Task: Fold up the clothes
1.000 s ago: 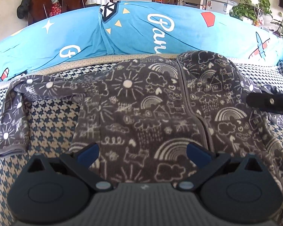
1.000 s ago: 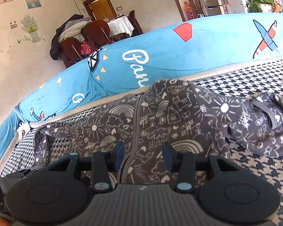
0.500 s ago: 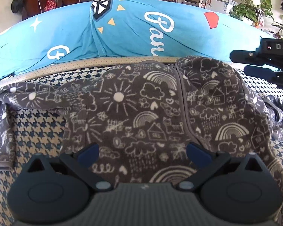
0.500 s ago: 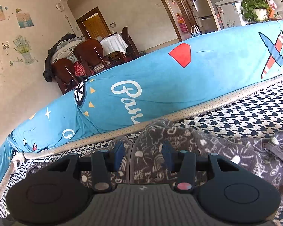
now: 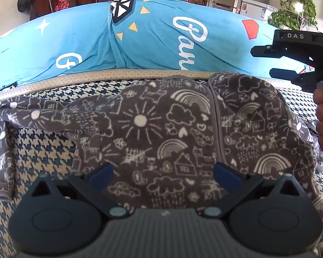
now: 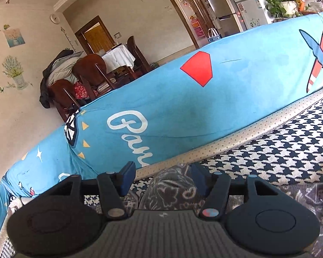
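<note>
Left wrist view: grey garment (image 5: 161,133) spread flat, sleeves left-right.

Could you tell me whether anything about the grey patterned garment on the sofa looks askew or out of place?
Yes: the grey fleece garment with white doodles is not flat. Its left sleeve trails crumpled over the houndstooth seat cover, and its top right shoulder is bunched up.
</note>
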{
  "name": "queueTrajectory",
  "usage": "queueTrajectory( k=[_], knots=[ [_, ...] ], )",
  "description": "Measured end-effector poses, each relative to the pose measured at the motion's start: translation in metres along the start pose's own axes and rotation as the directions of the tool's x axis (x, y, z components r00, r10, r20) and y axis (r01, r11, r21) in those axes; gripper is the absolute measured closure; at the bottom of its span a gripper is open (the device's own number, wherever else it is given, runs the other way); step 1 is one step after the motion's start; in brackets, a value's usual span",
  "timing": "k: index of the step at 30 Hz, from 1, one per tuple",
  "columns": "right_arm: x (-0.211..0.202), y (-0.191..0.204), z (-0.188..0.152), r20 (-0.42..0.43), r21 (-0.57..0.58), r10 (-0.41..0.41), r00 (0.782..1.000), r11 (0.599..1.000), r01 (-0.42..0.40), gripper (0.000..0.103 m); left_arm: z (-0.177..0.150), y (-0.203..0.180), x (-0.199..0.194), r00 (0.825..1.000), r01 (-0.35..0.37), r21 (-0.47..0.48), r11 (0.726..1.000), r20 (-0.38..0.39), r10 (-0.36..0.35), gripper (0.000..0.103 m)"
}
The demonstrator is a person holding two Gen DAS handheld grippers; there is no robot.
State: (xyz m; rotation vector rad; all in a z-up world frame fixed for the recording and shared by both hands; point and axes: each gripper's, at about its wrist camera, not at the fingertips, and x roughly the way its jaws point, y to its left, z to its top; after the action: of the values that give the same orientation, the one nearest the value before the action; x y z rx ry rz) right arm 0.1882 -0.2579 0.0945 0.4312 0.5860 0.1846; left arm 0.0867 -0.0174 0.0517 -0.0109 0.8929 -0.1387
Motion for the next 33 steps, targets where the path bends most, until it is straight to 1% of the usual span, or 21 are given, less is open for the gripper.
queueTrajectory(
  k=[1, 3, 5, 10, 13, 18, 22, 24, 25, 26, 27, 28, 30, 33],
  knots=[
    [0.004, 0.0, 0.002, -0.005, -0.002, 0.003, 1.0, 1.0, -0.003, 0.044, -0.001, 0.001, 0.001, 1.0, -0.002, -0.001, 1.0, -0.002, 0.002, 0.0],
    [0.013, -0.002, 0.004, -0.02, -0.005, 0.006, 1.0, 1.0, -0.006, 0.039, -0.002, 0.004, 0.002, 1.0, 0.01, -0.012, 1.0, -0.01, -0.01, 0.0],
    [0.024, -0.004, 0.005, -0.047, -0.001, -0.006, 0.999, 1.0, 0.006, 0.037, -0.003, 0.006, 0.003, 1.0, 0.019, -0.013, 1.0, -0.009, -0.019, 0.0],
    [0.055, -0.012, 0.001, -0.128, 0.015, -0.048, 0.991, 0.999, 0.05, 0.037, -0.004, 0.008, 0.008, 1.0, 0.009, -0.002, 1.0, -0.015, -0.009, 0.0],
    [0.07, -0.018, -0.002, -0.161, 0.023, -0.053, 0.986, 0.998, 0.057, 0.035, -0.005, 0.009, 0.011, 1.0, 0.014, -0.006, 1.0, -0.023, -0.014, 0.0],
    [0.089, -0.033, -0.01, -0.204, 0.108, -0.011, 0.979, 0.994, 0.034, 0.028, -0.007, 0.008, 0.015, 0.999, 0.018, 0.002, 1.0, -0.037, -0.018, 0.0],
    [0.091, -0.033, -0.013, -0.177, 0.088, 0.027, 0.984, 0.996, -0.012, 0.029, -0.009, 0.008, 0.017, 0.999, 0.021, 0.006, 1.0, -0.046, -0.021, 0.0],
    [0.092, -0.031, -0.014, -0.174, 0.062, 0.027, 0.984, 0.998, -0.016, 0.047, -0.01, 0.007, 0.018, 0.999, 0.023, 0.006, 1.0, -0.048, -0.023, 0.0],
    [0.093, -0.03, -0.015, -0.174, 0.048, 0.025, 0.985, 0.999, -0.017, 0.051, -0.011, 0.007, 0.019, 0.999, 0.022, 0.006, 1.0, -0.048, -0.022, 0.0],
    [0.093, -0.03, -0.015, -0.177, 0.047, 0.041, 0.983, 0.998, -0.033, 0.065, -0.011, 0.007, 0.02, 0.999, 0.022, 0.003, 1.0, -0.048, -0.021, 0.0],
    [0.092, -0.03, -0.015, -0.18, 0.059, 0.069, 0.981, 0.997, -0.059, 0.073, -0.011, 0.008, 0.02, 0.999, 0.022, 0.0, 1.0, -0.048, -0.022, 0.0],
    [0.091, -0.029, -0.015, -0.179, 0.07, 0.093, 0.98, 0.994, -0.081, 0.076, -0.01, 0.008, 0.02, 0.999, 0.022, -0.003, 1.0, -0.046, -0.022, 0.0],
    [0.085, -0.025, -0.014, -0.165, 0.063, 0.11, 0.98, 0.993, -0.101, 0.083, -0.01, 0.009, 0.019, 0.999, 0.021, -0.006, 1.0, -0.039, -0.021, 0.0],
    [0.069, -0.015, -0.01, -0.136, 0.043, 0.152, 0.979, 0.988, -0.148, 0.086, -0.007, 0.012, 0.016, 1.0, 0.007, -0.019, 1.0, -0.019, -0.008, 0.0]
  ],
)
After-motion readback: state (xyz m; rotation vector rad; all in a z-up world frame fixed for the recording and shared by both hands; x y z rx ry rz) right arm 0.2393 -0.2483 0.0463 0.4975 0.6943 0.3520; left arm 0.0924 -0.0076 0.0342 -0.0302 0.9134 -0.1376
